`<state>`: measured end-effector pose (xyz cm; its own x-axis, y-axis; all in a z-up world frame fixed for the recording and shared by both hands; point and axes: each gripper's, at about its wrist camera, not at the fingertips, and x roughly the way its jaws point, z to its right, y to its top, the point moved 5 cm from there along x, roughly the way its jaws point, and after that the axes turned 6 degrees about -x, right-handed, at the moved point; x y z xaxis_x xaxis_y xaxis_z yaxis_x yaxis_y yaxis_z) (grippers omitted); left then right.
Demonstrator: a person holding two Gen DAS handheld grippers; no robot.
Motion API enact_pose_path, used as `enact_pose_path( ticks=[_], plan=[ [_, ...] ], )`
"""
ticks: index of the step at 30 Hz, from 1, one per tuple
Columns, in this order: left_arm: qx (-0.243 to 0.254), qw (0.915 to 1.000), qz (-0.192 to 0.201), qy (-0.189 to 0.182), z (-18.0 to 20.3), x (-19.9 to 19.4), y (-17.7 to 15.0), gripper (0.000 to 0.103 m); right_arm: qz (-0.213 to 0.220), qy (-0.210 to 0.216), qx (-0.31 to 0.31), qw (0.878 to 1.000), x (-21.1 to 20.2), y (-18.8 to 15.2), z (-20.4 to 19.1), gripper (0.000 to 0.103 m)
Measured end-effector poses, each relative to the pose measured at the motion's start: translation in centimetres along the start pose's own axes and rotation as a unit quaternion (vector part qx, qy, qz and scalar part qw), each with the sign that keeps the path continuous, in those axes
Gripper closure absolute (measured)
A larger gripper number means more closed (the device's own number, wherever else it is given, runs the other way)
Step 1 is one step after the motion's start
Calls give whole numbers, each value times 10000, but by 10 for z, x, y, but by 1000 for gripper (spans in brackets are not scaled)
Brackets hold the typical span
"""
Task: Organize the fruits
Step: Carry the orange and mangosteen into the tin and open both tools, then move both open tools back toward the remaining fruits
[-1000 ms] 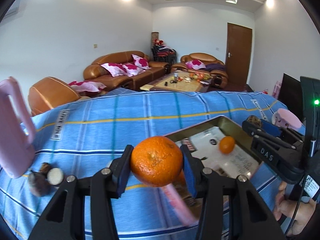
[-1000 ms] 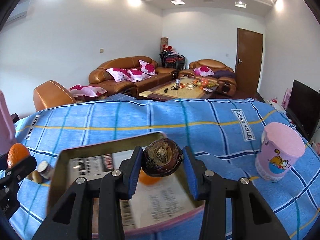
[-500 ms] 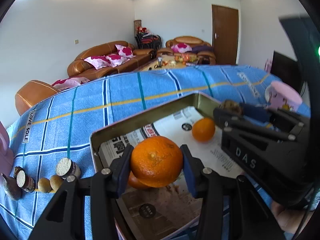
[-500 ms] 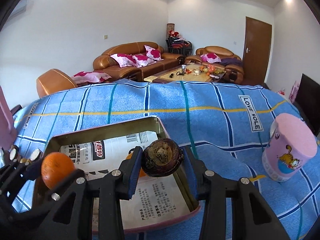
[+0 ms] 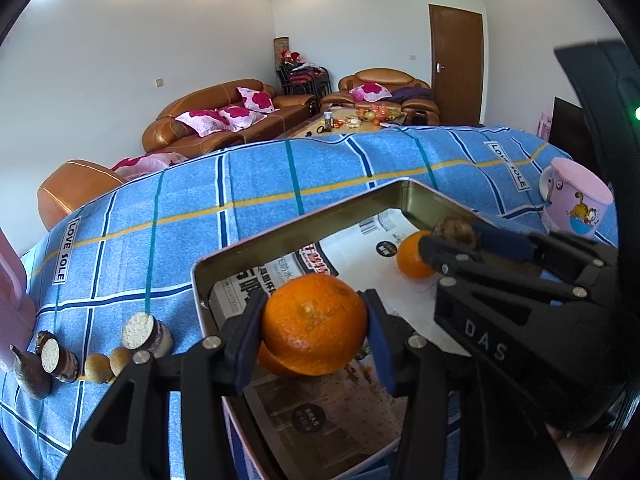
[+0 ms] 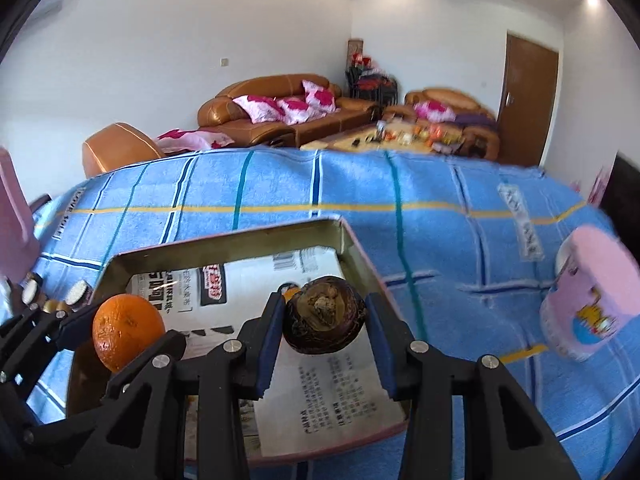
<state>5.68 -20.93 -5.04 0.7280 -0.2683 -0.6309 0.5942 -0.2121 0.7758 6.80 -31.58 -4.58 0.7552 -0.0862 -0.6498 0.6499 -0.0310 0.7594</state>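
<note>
My left gripper [image 5: 314,322] is shut on an orange [image 5: 316,328] and holds it above the near left part of a metal tray [image 5: 296,226] lined with newspaper. My right gripper [image 6: 324,320] is shut on a dark brown wrinkled fruit [image 6: 322,314] above the same tray [image 6: 224,238]. A second orange [image 5: 412,262] lies in the tray by the right gripper, and another shows just under the held one [image 5: 270,362]. The left gripper and its orange [image 6: 126,330] also show at the left of the right wrist view.
The tray sits on a blue checked cloth [image 5: 256,184]. Cut sugarcane pieces and small brown fruits [image 5: 100,350] lie left of the tray. A pink cartoon cup [image 6: 588,300] stands at the right. A pink object [image 5: 12,300] stands at the far left. Sofas lie beyond.
Both grippers have moved over the tray with their fruits still held. The left one came from the cloth at the left to above the tray's near part.
</note>
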Motion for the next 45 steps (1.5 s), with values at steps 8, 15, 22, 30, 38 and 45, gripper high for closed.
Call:
enact_pose_path(
  ticks=[8, 15, 22, 30, 38, 45],
  plan=[
    [-77, 9999, -1, 144, -4, -1, -1, 37, -29, 106, 37, 9999, 1, -2, -6, 53],
    [-112, 9985, 539, 12, -5, -22, 3, 5, 452, 273, 408, 9978, -18, 5, 3, 37],
    [-303, 9951, 930, 175, -16, -38, 15, 0, 1485, -285, 570, 9869, -50, 16, 14, 29],
    [-708, 9937, 715, 495, -50, -32, 16, 0, 1519, -553, 452, 9858, -48, 16, 14, 29],
    [-446, 9905, 764, 1055, -101, -41, 16, 0, 1625, -613, 390, 9840, -53, 13, 13, 29],
    [-481, 9866, 781, 1352, -150, -45, 7, 0, 1715, -853, 382, 9807, -59, 11, 13, 29]
  ],
)
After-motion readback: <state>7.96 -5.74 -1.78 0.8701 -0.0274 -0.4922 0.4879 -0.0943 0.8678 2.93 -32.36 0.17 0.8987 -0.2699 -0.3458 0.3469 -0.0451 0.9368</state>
